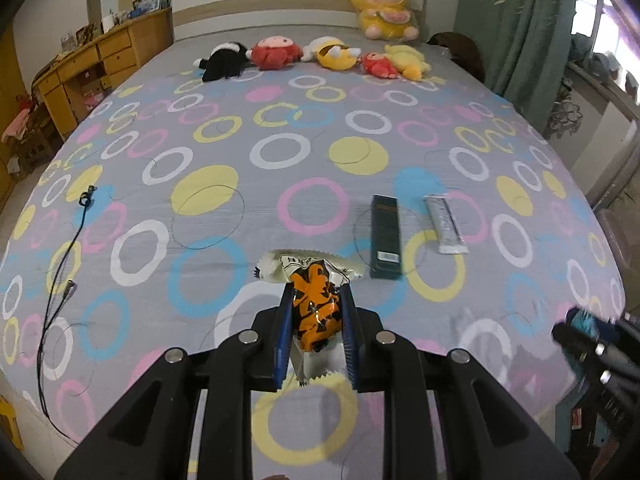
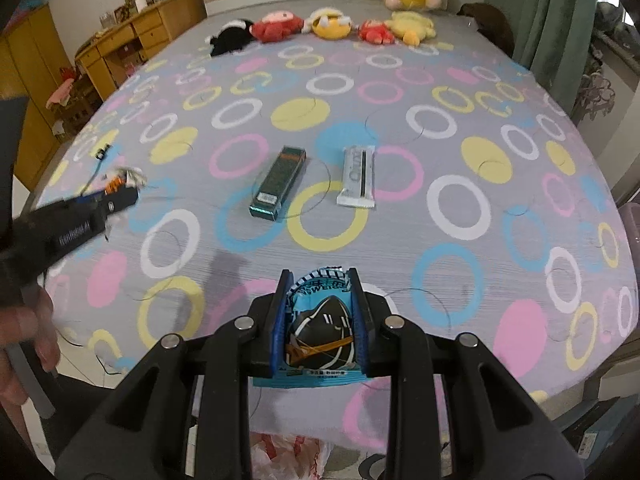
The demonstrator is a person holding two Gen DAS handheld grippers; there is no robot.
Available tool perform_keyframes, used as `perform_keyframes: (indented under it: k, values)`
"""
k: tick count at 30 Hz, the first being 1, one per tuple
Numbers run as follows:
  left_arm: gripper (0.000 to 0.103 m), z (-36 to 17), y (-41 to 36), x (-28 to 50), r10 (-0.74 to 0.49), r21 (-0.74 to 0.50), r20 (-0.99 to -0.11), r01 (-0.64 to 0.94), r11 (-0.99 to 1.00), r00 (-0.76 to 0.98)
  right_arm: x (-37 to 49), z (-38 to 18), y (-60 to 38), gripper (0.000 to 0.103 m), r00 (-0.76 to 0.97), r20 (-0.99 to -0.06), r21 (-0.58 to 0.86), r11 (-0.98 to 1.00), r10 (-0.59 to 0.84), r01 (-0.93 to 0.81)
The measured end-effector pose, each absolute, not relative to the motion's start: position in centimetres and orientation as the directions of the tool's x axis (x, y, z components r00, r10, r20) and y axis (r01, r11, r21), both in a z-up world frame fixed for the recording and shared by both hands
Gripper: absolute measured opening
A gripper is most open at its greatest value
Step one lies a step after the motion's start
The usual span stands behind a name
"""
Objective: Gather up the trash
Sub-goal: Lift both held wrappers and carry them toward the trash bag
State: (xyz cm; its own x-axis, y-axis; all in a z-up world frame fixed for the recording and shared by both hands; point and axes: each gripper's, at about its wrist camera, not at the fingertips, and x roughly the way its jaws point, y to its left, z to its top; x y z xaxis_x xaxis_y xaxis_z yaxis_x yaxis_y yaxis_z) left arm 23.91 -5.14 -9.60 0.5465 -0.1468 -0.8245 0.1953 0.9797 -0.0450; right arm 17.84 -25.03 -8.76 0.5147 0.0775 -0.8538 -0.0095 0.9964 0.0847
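Orange-and-black crinkled snack wrapper with a cream end [image 1: 316, 304] pinched between the blue pads of the left gripper [image 1: 316, 312], jaws narrow, clamped on the foil and held clear above the grey bedspread with coloured rings [image 1: 280, 112]. Blue-and-black snack packet [image 2: 322, 320] gripped likewise in the right gripper [image 2: 320, 316], jaws close on its sides, above the near edge of the bed.

Left on the bedspread: dark green rectangular carton [image 2: 280, 182] and silver foil bar wrapper [image 2: 358, 178], side by side, just apart, long axes running away from the cameras, the carton slanted a little in the right view. Both ahead of the jaws; carton nearer the left gripper, silver wrapper on the right gripper's side. Judged: both hands full, so a drop-off needed first.

White-and-red plastic bag [image 2: 288, 456] below the bed edge, under the right gripper, cut off by the frame and the gripper body; mouth not visible. Left gripper blurred in the right view; right gripper blurred at the left view's edge. Print on both wrappers unreadable.
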Motion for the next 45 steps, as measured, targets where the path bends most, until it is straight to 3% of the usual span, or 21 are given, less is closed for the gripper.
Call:
perform_keyframes:
  k: [8, 20, 30, 45]
  values:
    - [0.022, -5.1, -4.7, 17.5, -0.150, -0.021, -0.778, 0.214, 0.977, 0.610, 12.6, -3.3, -25.0, 0.026, 0.599, -0.797, 0.075, 0.997, 0.082, -0.036]
    - [0.022, -1.7, -3.9, 7.4, -0.191, -0.030, -0.735, 0.251, 0.968, 0.651, 2.4, 0.0, -24.3, 0.026, 0.666, -0.735, 0.103, 0.992, 0.128, -0.077]
    - [0.022, -5.3, -3.2, 0.8, -0.226, -0.058, -0.769, 0.286, 0.956, 0.598, -3.8, -1.0, -23.7, 0.026, 0.674, -0.726, 0.099, 0.991, 0.137, -0.095]
    - [0.022, -13.6, -4.2, -4.7, -0.227, -0.073, -0.861, 0.330, 0.941, 0.455, -7.8, -9.9, -20.4, 0.026, 0.554, -0.820, 0.083, 0.988, 0.144, -0.134]
